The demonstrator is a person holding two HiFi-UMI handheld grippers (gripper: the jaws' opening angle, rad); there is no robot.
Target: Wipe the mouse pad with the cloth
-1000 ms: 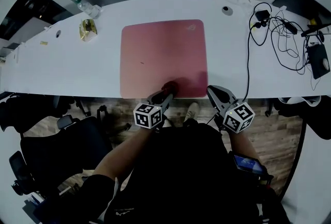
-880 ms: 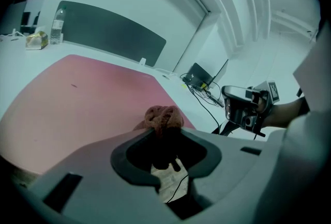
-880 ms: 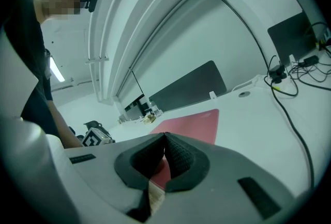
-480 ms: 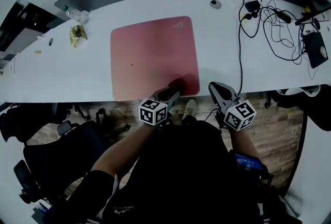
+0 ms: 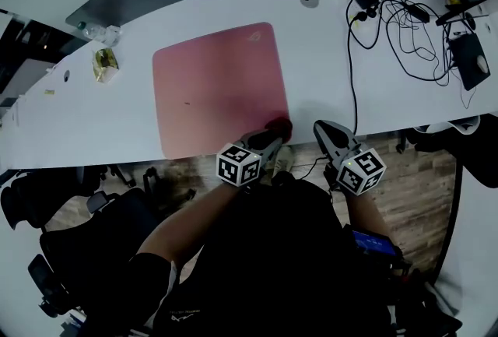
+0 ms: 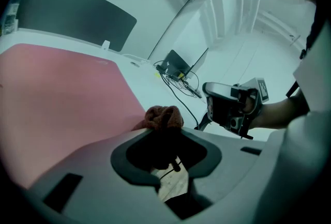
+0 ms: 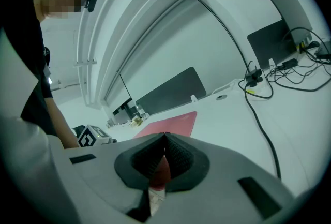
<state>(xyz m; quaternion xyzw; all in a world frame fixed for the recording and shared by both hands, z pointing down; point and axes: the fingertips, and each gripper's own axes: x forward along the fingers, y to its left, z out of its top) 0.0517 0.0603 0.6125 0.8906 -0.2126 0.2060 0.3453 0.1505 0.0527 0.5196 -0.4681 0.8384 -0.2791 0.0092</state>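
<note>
Grips a dark red cloth [image 5: 278,125] [image 6: 163,117] tight in the left hand-held gripper [image 5: 272,133] [image 6: 164,137], jaws closed on it. Rests the cloth on the corner of the pink mouse pad [image 5: 214,86] [image 6: 62,88] nearest this hand-held gripper, with the rest of the pad spread ahead and to the left on the white desk [image 5: 327,71]. Holds the right hand-held gripper [image 5: 323,127] [image 7: 164,137] just to the right of the left one, at the near desk edge, jaws pushed together with nothing gripped. Ahead and further right, black cables [image 5: 397,24] on the desk.
</note>
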